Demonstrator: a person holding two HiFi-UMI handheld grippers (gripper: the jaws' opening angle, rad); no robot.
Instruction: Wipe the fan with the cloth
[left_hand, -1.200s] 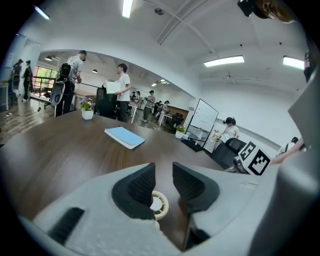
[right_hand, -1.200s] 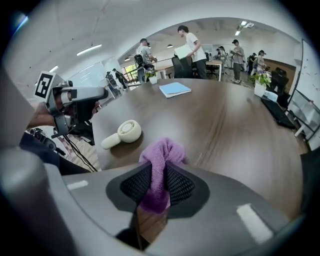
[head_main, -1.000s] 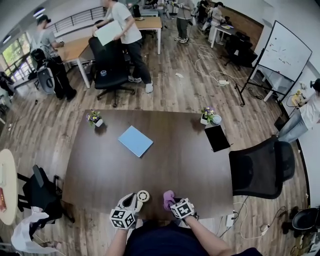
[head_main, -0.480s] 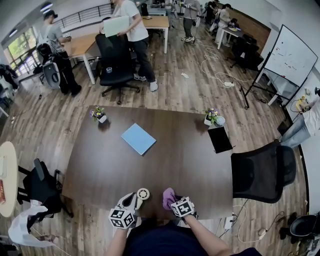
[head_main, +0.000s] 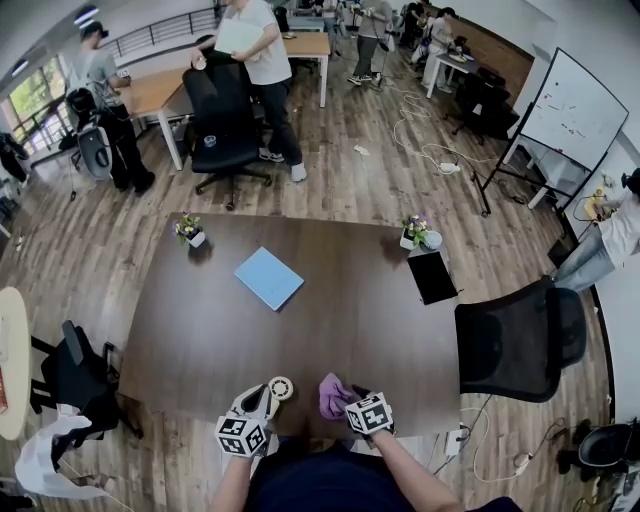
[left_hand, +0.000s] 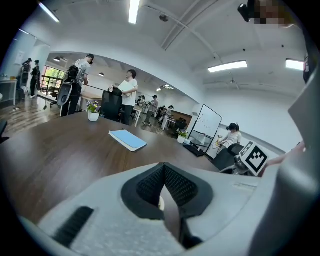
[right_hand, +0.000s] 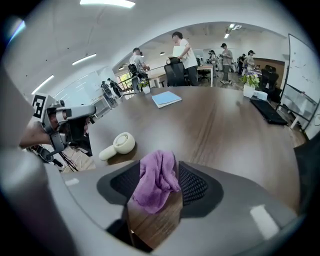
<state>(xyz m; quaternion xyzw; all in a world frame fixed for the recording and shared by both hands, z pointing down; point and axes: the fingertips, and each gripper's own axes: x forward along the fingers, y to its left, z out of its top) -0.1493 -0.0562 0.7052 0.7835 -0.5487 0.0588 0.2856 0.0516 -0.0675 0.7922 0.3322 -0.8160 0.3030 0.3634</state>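
Note:
A small cream hand-held fan (head_main: 281, 388) lies on the dark wooden table (head_main: 330, 320) near its front edge, also seen from the right gripper view as the fan (right_hand: 118, 145). My left gripper (head_main: 262, 398) sits just left of it, shut, with nothing clearly between its pads (left_hand: 175, 187). A crumpled purple cloth (head_main: 332, 395) lies right of the fan. My right gripper (head_main: 347, 399) is over it and its jaws have just been opening. The cloth (right_hand: 156, 179) now stands heaped between the wide-apart pads (right_hand: 194, 185), which do not squeeze it.
A blue notebook (head_main: 269, 279) lies mid-table. Two small potted plants (head_main: 188, 231) (head_main: 415, 232) stand at the far corners, with a black tablet (head_main: 433, 276) at the right edge. A black office chair (head_main: 515, 340) stands to the right. People move about beyond the table.
More of the purple cloth shows in front of the right gripper, which has drawn back slightly. The left gripper and the fan have not moved.

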